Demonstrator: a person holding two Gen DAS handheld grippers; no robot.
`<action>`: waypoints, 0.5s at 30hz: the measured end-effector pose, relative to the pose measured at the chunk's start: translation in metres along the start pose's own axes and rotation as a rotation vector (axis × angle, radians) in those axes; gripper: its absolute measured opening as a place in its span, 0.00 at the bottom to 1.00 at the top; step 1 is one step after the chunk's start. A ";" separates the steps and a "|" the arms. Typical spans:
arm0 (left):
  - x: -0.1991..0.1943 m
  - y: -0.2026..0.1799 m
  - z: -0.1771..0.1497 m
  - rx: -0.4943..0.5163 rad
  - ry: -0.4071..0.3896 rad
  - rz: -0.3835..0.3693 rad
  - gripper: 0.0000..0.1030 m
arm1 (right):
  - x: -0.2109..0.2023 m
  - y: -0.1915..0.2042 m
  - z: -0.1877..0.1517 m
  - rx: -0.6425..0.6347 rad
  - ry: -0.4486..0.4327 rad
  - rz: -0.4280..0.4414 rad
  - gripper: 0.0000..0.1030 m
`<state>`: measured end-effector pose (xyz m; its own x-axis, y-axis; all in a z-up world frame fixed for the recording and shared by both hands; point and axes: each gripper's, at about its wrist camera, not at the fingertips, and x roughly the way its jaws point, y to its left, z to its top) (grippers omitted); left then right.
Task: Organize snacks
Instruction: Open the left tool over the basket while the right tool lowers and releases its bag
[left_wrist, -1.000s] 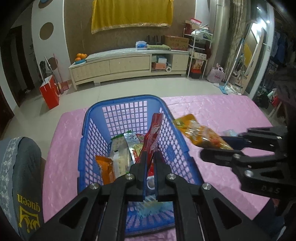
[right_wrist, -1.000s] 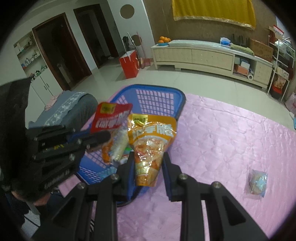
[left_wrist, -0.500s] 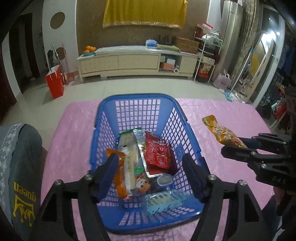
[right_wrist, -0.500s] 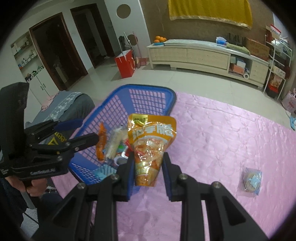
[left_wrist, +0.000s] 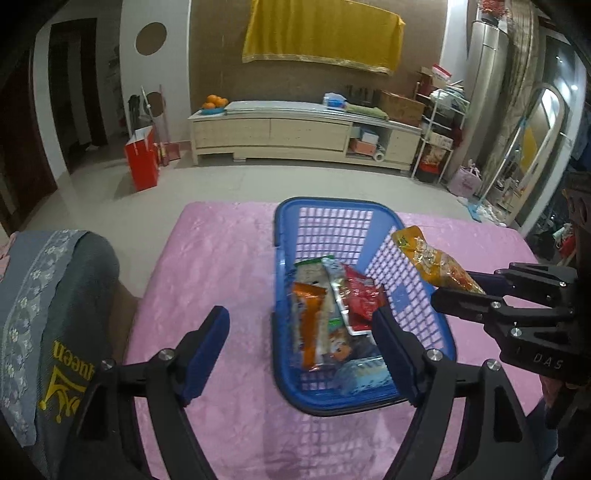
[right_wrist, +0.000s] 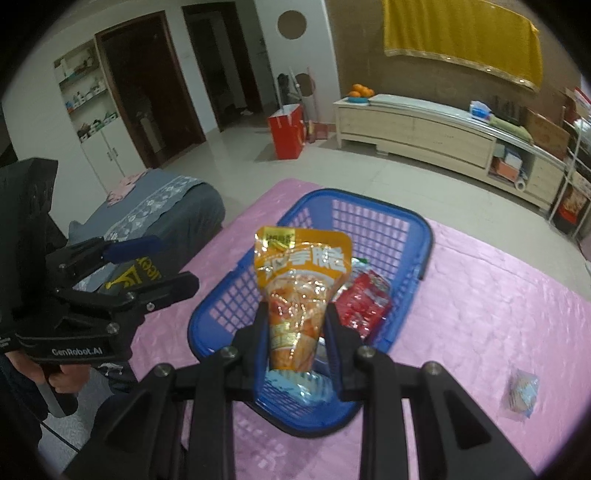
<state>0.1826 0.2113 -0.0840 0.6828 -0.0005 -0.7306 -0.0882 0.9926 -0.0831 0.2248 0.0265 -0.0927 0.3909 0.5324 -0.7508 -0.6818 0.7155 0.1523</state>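
A blue mesh basket stands on the pink tablecloth and holds several snack packets, among them a red packet. My left gripper hangs above the basket's near left side. Its jaws are opening and nothing is gripped between them. My right gripper is shut on an orange snack packet, held upright over the basket's right wall. A small clear-wrapped snack lies alone on the cloth to the right.
The pink tablecloth covers the whole table. A grey cushioned seat stands against its left edge. Beyond the far edge are tiled floor, a red bag and a long low cabinet. A person's hand holds the left gripper.
My left gripper let go of the red packet, which now lies in the basket, then opened wide and drew away to the left. The right gripper carried the orange packet over the basket.
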 end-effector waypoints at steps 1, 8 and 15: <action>0.001 0.002 0.000 -0.001 0.001 0.006 0.75 | 0.004 0.001 0.001 -0.007 0.006 0.001 0.31; 0.020 0.013 -0.004 -0.025 0.028 0.021 0.75 | 0.028 0.000 0.007 -0.006 0.034 -0.015 0.31; 0.036 0.023 -0.005 -0.058 0.035 0.028 0.75 | 0.055 -0.003 0.008 -0.020 0.089 -0.052 0.31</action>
<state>0.2013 0.2339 -0.1154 0.6539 0.0224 -0.7563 -0.1496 0.9837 -0.1002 0.2538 0.0572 -0.1292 0.3704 0.4514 -0.8119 -0.6745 0.7316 0.0990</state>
